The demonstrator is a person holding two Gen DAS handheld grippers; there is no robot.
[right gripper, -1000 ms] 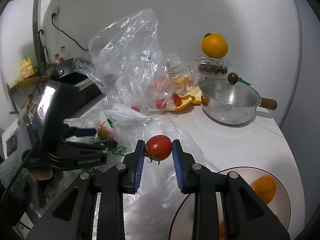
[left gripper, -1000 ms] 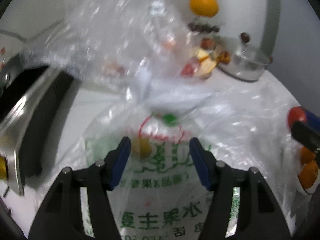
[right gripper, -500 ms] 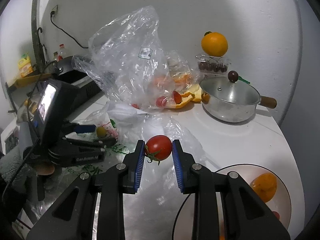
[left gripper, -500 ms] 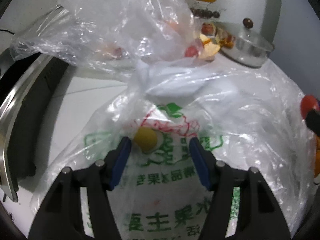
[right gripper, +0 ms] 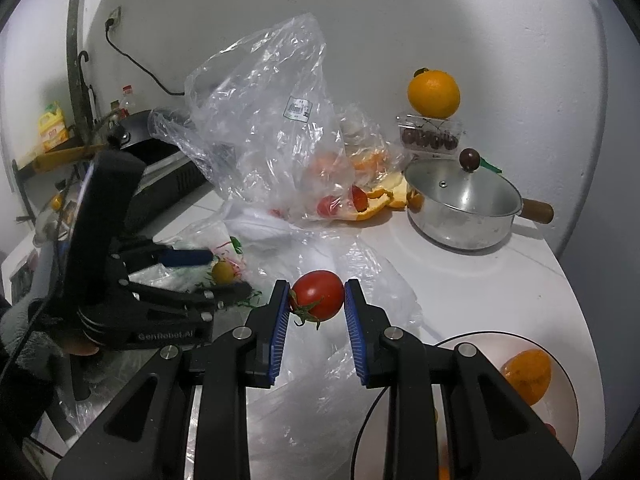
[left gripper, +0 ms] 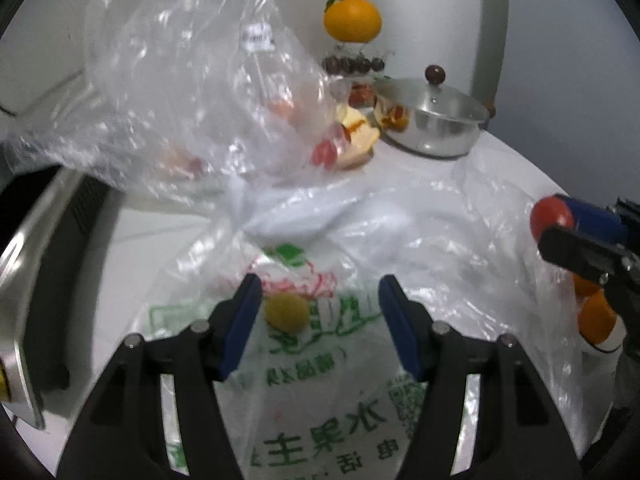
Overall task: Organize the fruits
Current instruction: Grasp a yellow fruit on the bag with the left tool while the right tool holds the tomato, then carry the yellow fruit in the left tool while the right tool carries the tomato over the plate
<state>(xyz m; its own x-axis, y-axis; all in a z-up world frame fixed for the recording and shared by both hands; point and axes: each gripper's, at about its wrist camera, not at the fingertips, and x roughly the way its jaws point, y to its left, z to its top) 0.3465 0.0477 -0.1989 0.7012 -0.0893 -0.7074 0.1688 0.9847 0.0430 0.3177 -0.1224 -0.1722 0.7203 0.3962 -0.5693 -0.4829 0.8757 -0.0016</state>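
Note:
My right gripper (right gripper: 316, 300) is shut on a red tomato (right gripper: 318, 295) with a green stem, held above crumpled clear plastic; it also shows at the right edge of the left wrist view (left gripper: 554, 216). My left gripper (left gripper: 318, 312) is open over a flat plastic bag with green print (left gripper: 320, 380). A small yellow fruit (left gripper: 287, 312) lies on that bag between the open jaws, nearer the left finger; it also shows in the right wrist view (right gripper: 222, 272). A white plate (right gripper: 568, 432) at lower right holds an orange fruit (right gripper: 526, 376).
A large crumpled clear bag (right gripper: 276, 128) with tomatoes and orange peel stands at the back. A lidded steel pot (right gripper: 464, 204) sits at the back right. An orange (right gripper: 434, 94) rests on a cherry box (right gripper: 430, 136). A black stove (right gripper: 160, 176) is on the left.
The left gripper has shifted over the printed bag; the yellow fruit sits lower between its jaws. The right gripper holds the tomato almost still.

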